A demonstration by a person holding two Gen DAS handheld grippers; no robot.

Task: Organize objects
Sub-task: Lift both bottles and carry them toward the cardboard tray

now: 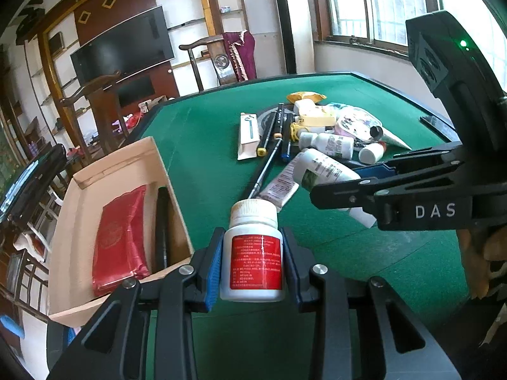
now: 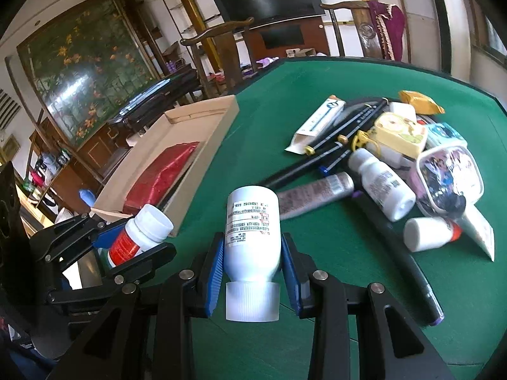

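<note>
- The step in hand, as I judge it, is the carry: both bottles are lifted clear of the green counter [image 1: 202, 133] and on their way to the cardboard box [image 1: 149, 158].
- The left hand-held gripper [image 1: 252, 266] is clamped on the red-label bottle [image 1: 256, 253], cap upward, its blue pads pressing both sides of the body.
- The right hand-held gripper [image 2: 252, 272] is clamped on the white bottle [image 2: 253, 231], held upside down with its ribbed cap nearest the camera.
- The box sits at the counter's left edge, its flap open; a red packet [image 1: 122, 240] and a dark slim item lie inside, with bare floor at the far end.
- The clutter pile [image 2: 389, 158] of pens, tubes and small bottles lies well apart from the box and is not yet sorted.
- The next move calls for swinging each bottle over the box wall and lowering it onto free space beside the red packet.
- One arm should probably go first, since the two grippers travel close together and could collide at the box.
</note>
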